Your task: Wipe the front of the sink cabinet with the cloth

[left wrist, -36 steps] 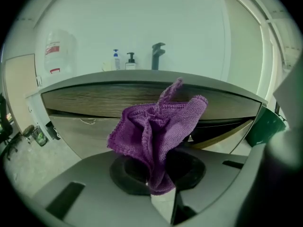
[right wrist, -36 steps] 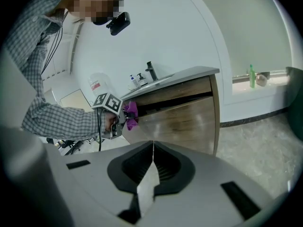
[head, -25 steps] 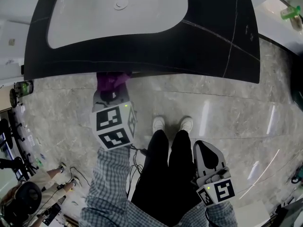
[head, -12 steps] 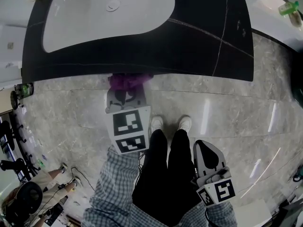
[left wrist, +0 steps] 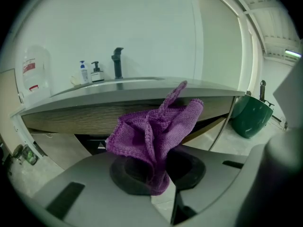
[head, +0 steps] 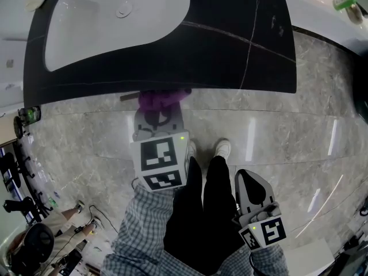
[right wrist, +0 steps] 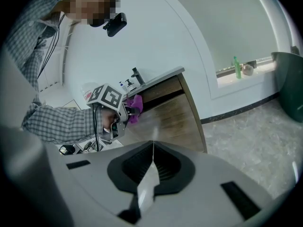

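Observation:
A purple knitted cloth is bunched in my left gripper, which is shut on it. In the head view the cloth sits right under the front edge of the dark countertop, against the wooden cabinet front. The right gripper view shows the cloth from the side, pressed to the cabinet. My right gripper hangs low beside my right leg, shut with nothing between its jaws.
A white basin lies in the countertop, with a faucet and small bottles behind it. A green bin stands on the marble floor to the right. My shoes stand just before the cabinet. Cables lie on the floor at bottom left.
My left gripper has slid rightward along the cabinet front with the cloth. The right gripper has stayed where it was.

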